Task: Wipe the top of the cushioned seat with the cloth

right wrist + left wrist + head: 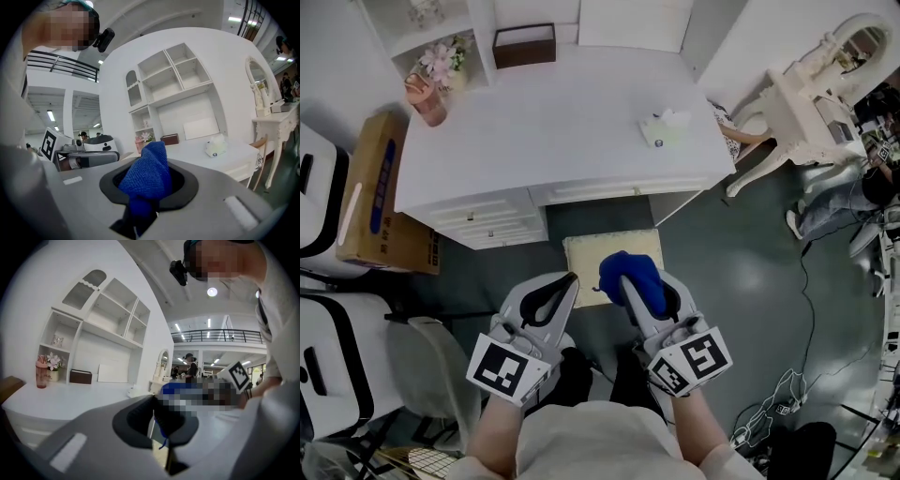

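Fingers of the right gripper (624, 284) pinch the blue cloth (630, 265) (soft, light, apt to bunch) at its gathered middle, just over the cushioned seat (584, 249) by the desk (562, 122). Fingers of the left gripper (570, 277) sit together, empty.

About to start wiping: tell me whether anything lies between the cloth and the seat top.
Nothing visible does. The right gripper holds the blue cloth over the cushioned seat, whose visible top is bare.

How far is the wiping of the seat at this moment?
Done: the blue cloth is gripped in the right gripper. In hand: it hangs over the cushioned seat; contact cannot be told. The left gripper is shut. Left: wiping the seat top.
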`<state>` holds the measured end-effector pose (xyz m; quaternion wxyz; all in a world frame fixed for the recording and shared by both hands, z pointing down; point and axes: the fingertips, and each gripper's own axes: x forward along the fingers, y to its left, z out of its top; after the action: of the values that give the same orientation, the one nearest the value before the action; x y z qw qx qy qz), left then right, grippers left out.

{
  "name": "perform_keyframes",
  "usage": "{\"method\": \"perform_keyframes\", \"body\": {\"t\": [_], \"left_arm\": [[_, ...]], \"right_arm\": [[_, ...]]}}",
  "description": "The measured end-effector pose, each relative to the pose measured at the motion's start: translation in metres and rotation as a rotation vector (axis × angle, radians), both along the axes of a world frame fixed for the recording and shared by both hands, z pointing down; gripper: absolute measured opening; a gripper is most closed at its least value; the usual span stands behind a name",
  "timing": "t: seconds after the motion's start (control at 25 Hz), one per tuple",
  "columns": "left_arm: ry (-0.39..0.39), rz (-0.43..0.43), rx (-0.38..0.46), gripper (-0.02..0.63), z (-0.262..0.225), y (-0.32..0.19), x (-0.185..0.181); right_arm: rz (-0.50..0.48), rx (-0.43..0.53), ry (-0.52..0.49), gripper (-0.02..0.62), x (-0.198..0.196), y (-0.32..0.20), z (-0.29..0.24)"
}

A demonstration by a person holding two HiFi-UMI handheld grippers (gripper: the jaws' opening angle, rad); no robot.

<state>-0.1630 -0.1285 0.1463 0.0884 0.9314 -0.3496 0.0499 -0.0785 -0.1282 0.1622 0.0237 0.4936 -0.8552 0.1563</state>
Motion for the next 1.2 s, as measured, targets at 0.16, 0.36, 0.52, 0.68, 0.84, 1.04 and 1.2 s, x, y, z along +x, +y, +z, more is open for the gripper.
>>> {"method": "perform_keyframes", "body": {"t": [0.16, 0.36, 0.52, 0.68, 0.84, 1.04, 1.2], "left_arm": [[0.009, -0.001, -0.031, -0.002, 0.021, -0.009, -0.022], [0.008, 0.007, -0.062, -0.002, 0.048, -0.021, -0.034], [0.007, 0.012, -0.116, -0.002, 0.075, -0.027, -0.038], [0.003, 0.007, -0.138, -0.002, 0.103, -0.033, -0.038], [0.006, -0.008, -0.183, -0.002, 0.142, -0.035, -0.038], [-0.007, -0.011, -0.223, -0.002, 0.189, -0.035, -0.035], [-0.016, -0.027, -0.257, -0.002, 0.226, -0.035, -0.037]], "right_arm": [[0.005, -0.013, 0.012, 0.099, -0.022, -0.011, 0.016], [0.016, -0.041, 0.028, 0.099, -0.037, -0.028, 0.041], [0.018, -0.071, 0.028, 0.099, -0.045, -0.04, 0.07], [0.004, -0.099, 0.032, 0.098, -0.051, -0.054, 0.107], [-0.009, -0.13, 0.032, 0.1, -0.055, -0.066, 0.151], [-0.025, -0.175, 0.034, 0.1, -0.056, -0.076, 0.21], [-0.039, -0.202, 0.03, 0.1, -0.056, -0.084, 0.254]]}}
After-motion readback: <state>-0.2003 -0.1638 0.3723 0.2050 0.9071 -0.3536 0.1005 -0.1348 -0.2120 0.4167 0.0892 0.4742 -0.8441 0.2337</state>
